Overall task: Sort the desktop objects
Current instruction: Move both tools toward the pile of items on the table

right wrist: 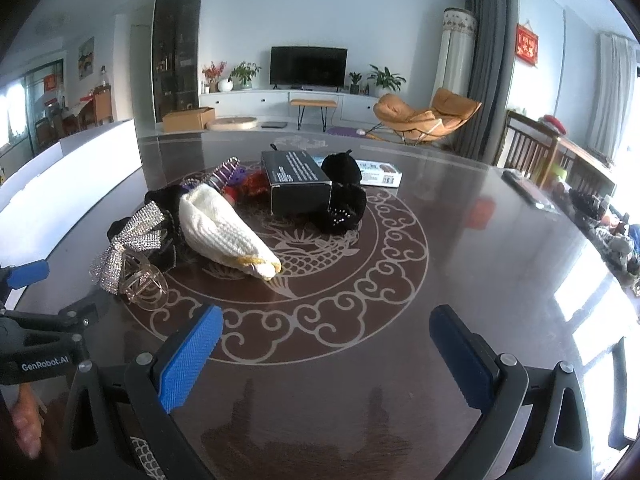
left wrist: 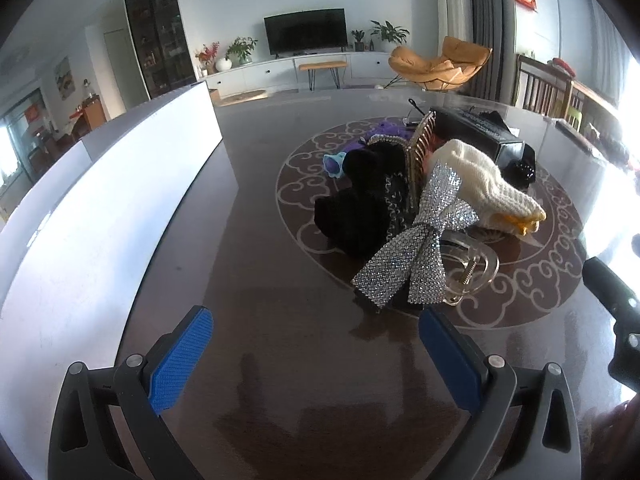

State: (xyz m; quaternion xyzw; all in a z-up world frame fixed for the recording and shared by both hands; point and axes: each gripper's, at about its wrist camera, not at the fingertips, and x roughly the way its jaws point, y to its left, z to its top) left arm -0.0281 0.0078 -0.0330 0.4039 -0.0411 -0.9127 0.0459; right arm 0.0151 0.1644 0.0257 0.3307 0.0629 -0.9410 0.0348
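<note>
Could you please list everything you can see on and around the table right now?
Table: one, dark brown with pale scroll ring.
Bow: one, silver sequins, nearest end of the pile.
Hair claw: one, clear, under the bow.
Knit item: one, cream with yellow edge, mid pile.
Black box: one, behind the knit item.
Black fabric: some, left of the bow.
White box: one, table's left edge.
TV: one, black, far wall.
Chair: one, orange, by the curtain.
Left gripper: blue pads, open, empty.
Right gripper: blue pads, open, empty.
</note>
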